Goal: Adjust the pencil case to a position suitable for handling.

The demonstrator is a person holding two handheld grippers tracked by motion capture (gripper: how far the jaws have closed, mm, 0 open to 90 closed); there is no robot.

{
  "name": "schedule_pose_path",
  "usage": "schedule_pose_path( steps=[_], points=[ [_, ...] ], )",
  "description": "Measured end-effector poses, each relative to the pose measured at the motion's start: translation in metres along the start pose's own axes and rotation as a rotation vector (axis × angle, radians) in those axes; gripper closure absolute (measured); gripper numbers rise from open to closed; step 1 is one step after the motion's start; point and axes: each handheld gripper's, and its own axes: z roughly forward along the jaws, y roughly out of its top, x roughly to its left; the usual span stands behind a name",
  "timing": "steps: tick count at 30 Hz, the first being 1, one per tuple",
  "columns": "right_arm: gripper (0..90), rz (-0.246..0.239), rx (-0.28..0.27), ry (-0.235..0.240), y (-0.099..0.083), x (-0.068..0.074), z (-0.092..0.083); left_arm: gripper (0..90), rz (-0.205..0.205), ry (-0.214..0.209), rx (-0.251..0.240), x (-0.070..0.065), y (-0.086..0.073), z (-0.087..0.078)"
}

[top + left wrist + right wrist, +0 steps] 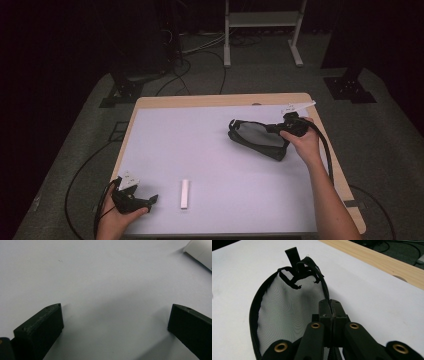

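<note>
A black mesh pouch [254,139] with a zipper rim lies at the right of the white table top [200,150], one edge lifted. My right gripper [274,129] is shut on that zipper edge, and a hand holds the gripper from the right. In the right gripper view the jaws [332,308] are pinched together on the zipper band, with the grey mesh [287,312] hanging open to their left. Near the front left corner my left gripper [145,200] sits low and open, pointing towards a small white bar [185,193]. Its view has bare table between the jaws [116,312] and the bar's end [200,251] at the top right.
The table's wooden rim [220,100] runs along the back and right sides. Cables trail from both grippers over the table's sides. On the dark floor behind are stand feet [350,90] and a white metal frame [262,30].
</note>
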Motion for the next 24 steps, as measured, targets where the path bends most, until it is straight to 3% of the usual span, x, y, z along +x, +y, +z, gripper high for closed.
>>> schedule_pose_path(
  steps=[13, 24],
  points=[
    [88.2, -0.078, -0.006, 0.078, 0.008, 0.028, -0.007, 0.0, 0.001, 0.000, 0.000, 0.000, 0.000, 0.000],
    [88.2, -0.118, 0.008, 0.126, 0.007, 0.042, -0.007, 0.0, 0.002, 0.001, 0.000, 0.000, 0.000, 0.000]
  ],
)
